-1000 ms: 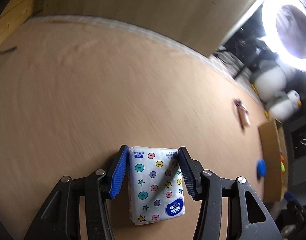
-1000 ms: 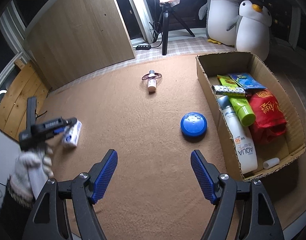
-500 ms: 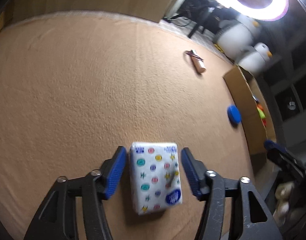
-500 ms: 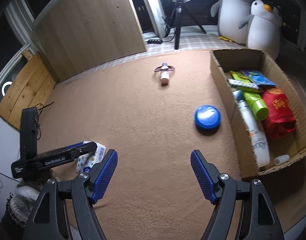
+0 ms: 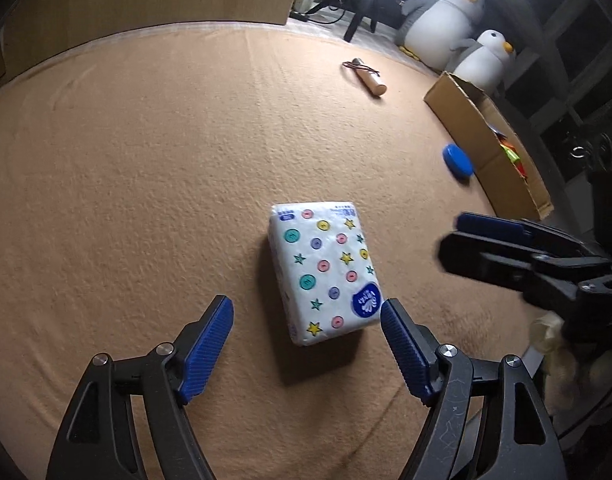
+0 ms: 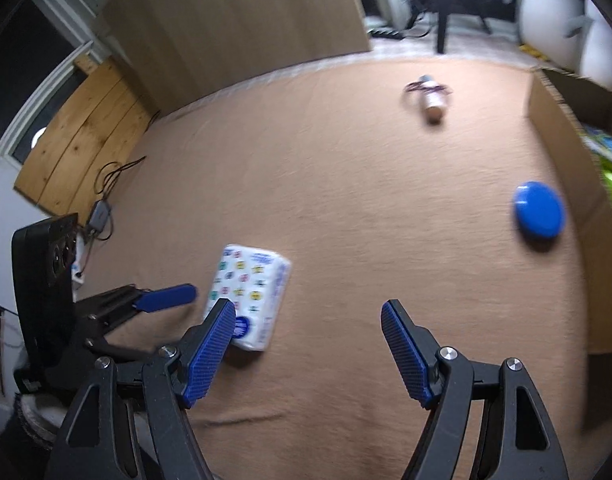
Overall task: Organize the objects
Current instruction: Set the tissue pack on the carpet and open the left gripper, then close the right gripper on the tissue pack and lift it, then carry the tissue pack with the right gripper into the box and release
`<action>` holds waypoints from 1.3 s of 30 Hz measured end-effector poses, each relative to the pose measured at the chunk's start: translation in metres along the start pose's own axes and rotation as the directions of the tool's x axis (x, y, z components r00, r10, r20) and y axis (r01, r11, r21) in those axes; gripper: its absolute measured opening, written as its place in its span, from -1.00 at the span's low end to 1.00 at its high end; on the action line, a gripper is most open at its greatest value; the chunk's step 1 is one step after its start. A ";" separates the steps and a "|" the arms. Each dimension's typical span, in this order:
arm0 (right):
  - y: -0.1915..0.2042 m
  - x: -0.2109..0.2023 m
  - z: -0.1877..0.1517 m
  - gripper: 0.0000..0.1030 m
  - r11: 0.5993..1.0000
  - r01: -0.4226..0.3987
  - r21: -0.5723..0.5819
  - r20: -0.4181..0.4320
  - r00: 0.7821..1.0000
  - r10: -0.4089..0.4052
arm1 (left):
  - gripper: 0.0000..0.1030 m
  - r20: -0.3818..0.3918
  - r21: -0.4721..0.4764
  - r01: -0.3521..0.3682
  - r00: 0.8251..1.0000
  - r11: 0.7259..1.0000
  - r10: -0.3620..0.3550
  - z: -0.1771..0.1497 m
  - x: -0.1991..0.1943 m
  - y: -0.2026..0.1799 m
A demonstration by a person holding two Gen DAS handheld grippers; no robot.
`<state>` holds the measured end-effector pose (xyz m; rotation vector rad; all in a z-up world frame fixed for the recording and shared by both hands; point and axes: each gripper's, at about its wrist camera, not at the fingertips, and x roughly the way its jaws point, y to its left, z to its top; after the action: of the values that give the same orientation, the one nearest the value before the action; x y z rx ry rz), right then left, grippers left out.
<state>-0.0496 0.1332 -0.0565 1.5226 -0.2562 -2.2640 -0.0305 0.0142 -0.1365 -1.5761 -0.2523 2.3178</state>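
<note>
My left tongs [image 5: 306, 340], jaws just widened, release the tissue pack [image 5: 325, 270] lying on the carpet [image 5: 146, 180]. My right tongs [image 6: 306, 344] gape empty. Blur smears the cardboard box [image 6: 561, 128], its contents mostly cropped.

plush penguins [image 5: 445, 20], wooden panel [image 6: 242, 20], tripod [image 6: 439, 8]

Dim fisheye views, top glare, right-wrist blur.
</note>
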 end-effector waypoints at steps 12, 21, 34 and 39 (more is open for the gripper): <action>0.008 0.042 0.006 0.03 0.995 -0.088 0.036 -0.105 0.990 0.092 | 0.27 -0.022 0.001 0.084 0.996 0.996 -0.084 0.002 0.012 -0.003; 0.012 0.059 0.001 -0.30 0.991 -0.132 0.021 -0.156 0.979 0.133 | 0.02 -0.027 0.006 0.095 0.995 0.995 -0.095 0.003 0.017 -0.009; -0.004 0.025 0.005 -0.32 0.995 -0.101 -0.021 -0.079 0.992 0.099 | 0.01 0.026 0.056 0.112 0.993 0.992 -0.114 0.024 0.002 -0.051; -0.031 -0.005 0.007 -0.32 0.996 -0.088 0.005 -0.025 0.996 0.088 | 0.01 0.042 0.117 0.126 0.990 0.985 -0.132 0.039 0.000 -0.086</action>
<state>-0.0617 0.1634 -0.0605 1.5101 -0.3145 -2.1761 -0.0523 0.0962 -0.0940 -1.4067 -0.2226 2.2329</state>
